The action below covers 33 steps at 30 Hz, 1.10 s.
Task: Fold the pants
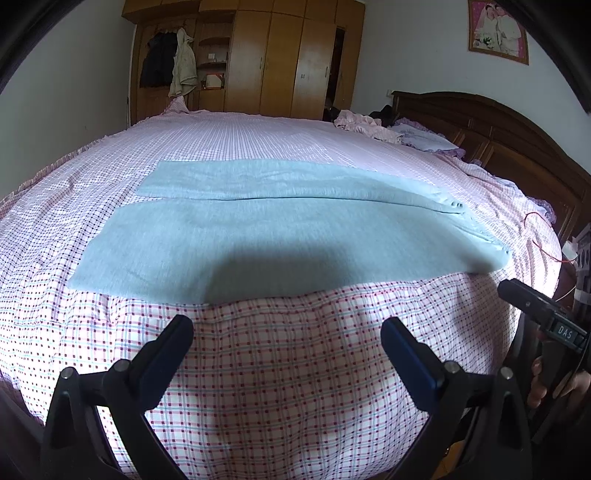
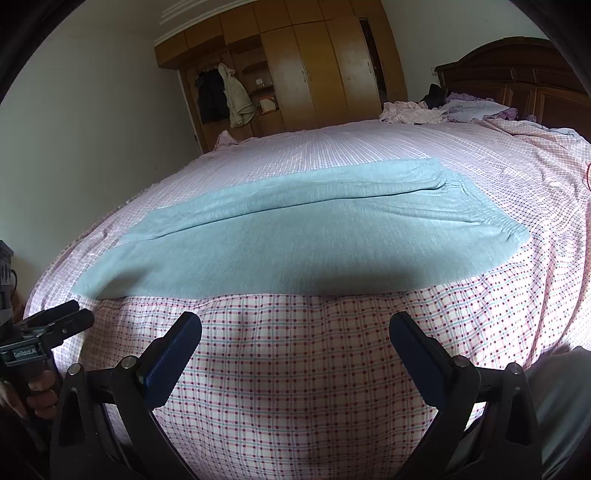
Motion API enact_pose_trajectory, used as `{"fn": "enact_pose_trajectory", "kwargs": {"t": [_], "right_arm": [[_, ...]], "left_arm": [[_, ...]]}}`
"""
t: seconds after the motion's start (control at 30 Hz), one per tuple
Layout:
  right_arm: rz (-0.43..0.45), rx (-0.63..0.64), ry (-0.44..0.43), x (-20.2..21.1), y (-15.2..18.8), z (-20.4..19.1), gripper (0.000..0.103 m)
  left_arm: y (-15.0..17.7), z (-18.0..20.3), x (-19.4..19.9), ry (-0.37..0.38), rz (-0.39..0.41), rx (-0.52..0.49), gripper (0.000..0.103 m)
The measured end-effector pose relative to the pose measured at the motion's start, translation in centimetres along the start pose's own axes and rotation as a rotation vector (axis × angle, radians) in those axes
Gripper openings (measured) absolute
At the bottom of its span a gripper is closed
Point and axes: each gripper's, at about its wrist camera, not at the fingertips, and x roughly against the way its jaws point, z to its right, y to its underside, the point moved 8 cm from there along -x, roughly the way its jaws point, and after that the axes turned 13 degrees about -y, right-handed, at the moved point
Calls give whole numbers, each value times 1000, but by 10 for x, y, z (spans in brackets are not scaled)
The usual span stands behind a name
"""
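Checked bedspread (image 1: 288, 387) under light-blue pants (image 1: 258, 236), spread flat, legs side by side. Left tongs (image 1: 287, 332) and right tongs (image 2: 295, 328) wide, empty, short of hem. Risk: pinching bedspread too, dragging wrinkles.

A bedroom in a home. A wide bed (image 1: 295, 369) with a pink checked cover fills the middle and bottom of both views. A dark carved wooden headboard (image 1: 498, 125) stands at the right, with a pillow (image 1: 424, 138) and rumpled clothes (image 1: 364, 125) before it. At the top centre stands a tall wooden wardrobe (image 1: 280, 59), jackets (image 1: 183, 62) hanging at its left side. A framed portrait photo (image 1: 498, 29) hangs in the upper right of the left view.
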Motion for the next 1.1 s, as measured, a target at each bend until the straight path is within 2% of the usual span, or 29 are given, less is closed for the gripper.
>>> {"fn": "enact_pose_trajectory", "kwargs": {"t": [0.73,1.1], "right_arm": [[-8,0,-32,-5,1,-8,98],[-5,7,-41,-5,1,-13,98]], "left_arm": [[-2,3,6,25,7,10,103],[-1,2,4,13,-1,4,103]]}}
